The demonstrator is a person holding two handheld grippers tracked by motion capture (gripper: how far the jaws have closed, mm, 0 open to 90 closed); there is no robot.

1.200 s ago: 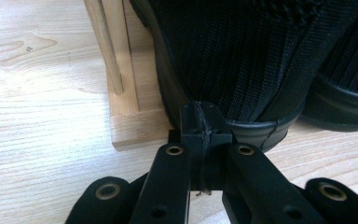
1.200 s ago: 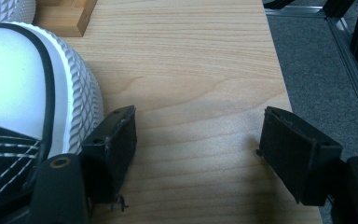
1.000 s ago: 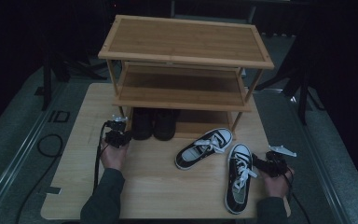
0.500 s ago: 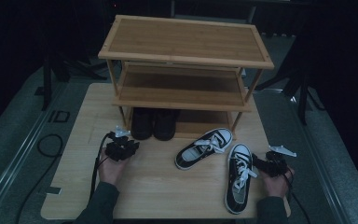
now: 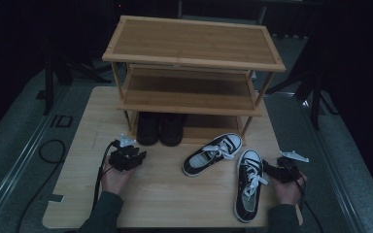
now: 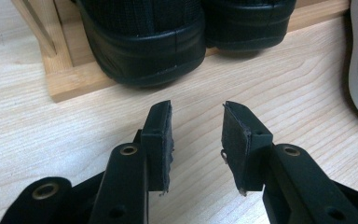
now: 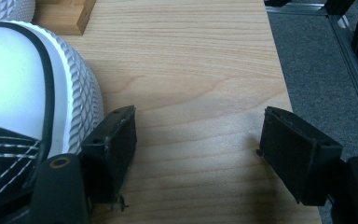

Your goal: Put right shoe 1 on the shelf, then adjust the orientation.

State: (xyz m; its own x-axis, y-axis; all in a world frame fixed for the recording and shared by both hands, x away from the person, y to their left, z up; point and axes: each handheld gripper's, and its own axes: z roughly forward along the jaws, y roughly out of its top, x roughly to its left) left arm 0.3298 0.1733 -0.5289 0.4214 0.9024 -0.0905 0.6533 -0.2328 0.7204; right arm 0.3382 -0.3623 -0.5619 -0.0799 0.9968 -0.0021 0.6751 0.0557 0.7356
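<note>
High view — two black shoes (image 5: 159,128), two sneakers (image 5: 230,170), one rack (image 5: 194,63).

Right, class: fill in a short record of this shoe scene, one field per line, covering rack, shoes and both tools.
rack: wooden three-tier rack on the table
black shoes: pair on the lowest shelf, heels facing out
sneakers: two black-and-white ones, one angled, one lengthwise, loose on the table
left tool: jaws just opened, nothing between them, facing the black shoes
right tool: open, empty, one jaw beside a sneaker toe
</note>
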